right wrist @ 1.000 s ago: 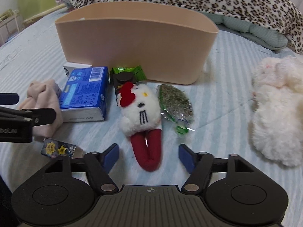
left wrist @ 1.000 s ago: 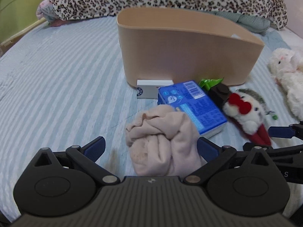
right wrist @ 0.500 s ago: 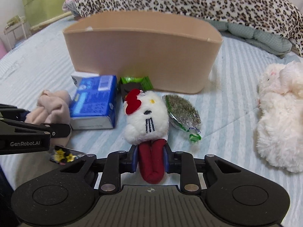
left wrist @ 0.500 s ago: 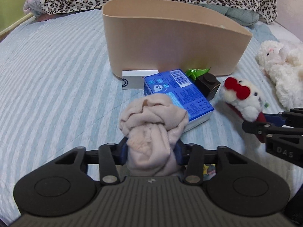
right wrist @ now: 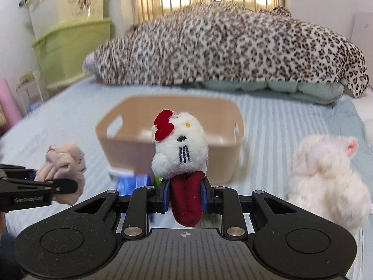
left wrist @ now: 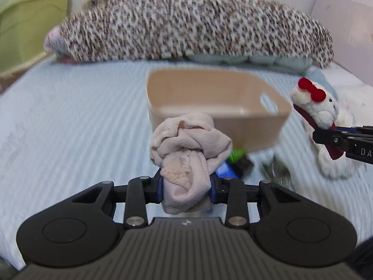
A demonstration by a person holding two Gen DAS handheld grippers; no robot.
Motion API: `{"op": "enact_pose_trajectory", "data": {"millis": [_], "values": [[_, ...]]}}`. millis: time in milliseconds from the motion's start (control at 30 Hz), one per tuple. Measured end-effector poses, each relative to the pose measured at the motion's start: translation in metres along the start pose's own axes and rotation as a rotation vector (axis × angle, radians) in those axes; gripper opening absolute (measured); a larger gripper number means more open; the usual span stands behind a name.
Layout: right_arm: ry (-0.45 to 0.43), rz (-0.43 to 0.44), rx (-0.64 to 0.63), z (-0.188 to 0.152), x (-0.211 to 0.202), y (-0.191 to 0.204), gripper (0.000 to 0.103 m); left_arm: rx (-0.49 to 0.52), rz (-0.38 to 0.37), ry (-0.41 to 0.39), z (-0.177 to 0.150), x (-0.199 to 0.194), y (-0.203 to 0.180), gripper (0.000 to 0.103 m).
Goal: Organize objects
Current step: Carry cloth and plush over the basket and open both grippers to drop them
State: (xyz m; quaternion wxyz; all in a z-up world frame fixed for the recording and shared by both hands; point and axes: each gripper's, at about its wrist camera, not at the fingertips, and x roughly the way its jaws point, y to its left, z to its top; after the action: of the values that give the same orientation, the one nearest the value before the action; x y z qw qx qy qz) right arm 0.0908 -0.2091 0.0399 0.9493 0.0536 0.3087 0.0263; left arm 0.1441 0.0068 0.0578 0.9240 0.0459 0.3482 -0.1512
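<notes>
My left gripper [left wrist: 185, 187] has its fingers pinched on the bundled beige cloth [left wrist: 188, 149], which I hold up off the striped bed [left wrist: 77, 126] with the tan basket [left wrist: 216, 114] at about 12 o'clock beyond it. My right gripper [right wrist: 185, 198] has its fingers clamped on the red legs of the white plush cat [right wrist: 179, 144] (red bow on its head), also in the air in front of the basket. A fluffy white toy [right wrist: 326, 175] lies on the bed at 3 o'clock from the cat, and a blue box [right wrist: 132, 183] sits low at 9 o'clock.
</notes>
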Motion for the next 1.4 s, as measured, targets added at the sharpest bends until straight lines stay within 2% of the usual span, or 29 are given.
{"op": "enact_pose_trajectory", "data": {"millis": [33,100,133,200,267,400,500,633,767,833,867,933,967,1033,1200,1333,1400], "values": [[-0.001,0.022,0.025,0.01,0.002,-0.003,0.024,-0.037,-0.017,0.003,0.012,-0.001,0.002,0.037],[0.018,0.089,0.076,0.034,0.01,-0.009,0.024,-0.128,-0.139,0.028,0.036,0.001,0.009,0.037],[0.013,0.093,0.066,0.047,0.014,-0.01,0.024,-0.134,-0.164,0.04,0.049,0.006,0.01,0.037],[-0.03,0.027,0.004,0.071,0.023,-0.008,0.024,-0.093,-0.092,0.025,0.078,0.017,0.002,0.037],[-0.039,-0.001,-0.022,0.091,0.04,-0.01,0.024,-0.019,-0.015,-0.013,0.105,0.03,-0.011,0.037],[0.001,-0.028,-0.061,0.112,0.084,-0.014,0.024,0.024,0.021,-0.008,0.137,0.076,-0.028,0.037],[0.044,-0.043,-0.071,0.11,0.118,-0.018,0.024,0.064,0.049,0.021,0.138,0.114,-0.04,0.037],[0.118,-0.048,-0.04,0.096,0.156,-0.029,0.024,0.081,0.066,0.098,0.116,0.157,-0.047,0.037],[0.169,-0.074,-0.04,0.079,0.177,-0.035,0.025,0.112,0.085,0.156,0.093,0.188,-0.052,0.039],[0.184,-0.08,-0.048,0.074,0.181,-0.034,0.027,0.125,0.091,0.173,0.085,0.195,-0.054,0.044],[0.188,-0.085,-0.053,0.073,0.183,-0.033,0.038,0.127,0.093,0.176,0.083,0.196,-0.054,0.046],[0.182,-0.09,-0.062,0.073,0.18,-0.03,0.042,0.126,0.095,0.165,0.08,0.192,-0.054,0.055],[0.174,-0.093,-0.07,0.074,0.175,-0.028,0.047,0.127,0.1,0.151,0.081,0.186,-0.054,0.059],[0.147,-0.101,-0.088,0.076,0.162,-0.025,0.058,0.13,0.116,0.114,0.082,0.171,-0.054,0.074],[0.102,-0.119,-0.11,0.083,0.118,-0.018,0.076,0.116,0.132,0.063,0.095,0.13,-0.053,0.084],[0.093,-0.146,-0.145,0.08,0.084,-0.01,0.082,0.104,0.132,0.037,0.091,0.093,-0.052,0.089],[0.095,-0.155,-0.16,0.074,0.066,-0.007,0.091,0.094,0.135,0.034,0.085,0.077,-0.051,0.09]]}}
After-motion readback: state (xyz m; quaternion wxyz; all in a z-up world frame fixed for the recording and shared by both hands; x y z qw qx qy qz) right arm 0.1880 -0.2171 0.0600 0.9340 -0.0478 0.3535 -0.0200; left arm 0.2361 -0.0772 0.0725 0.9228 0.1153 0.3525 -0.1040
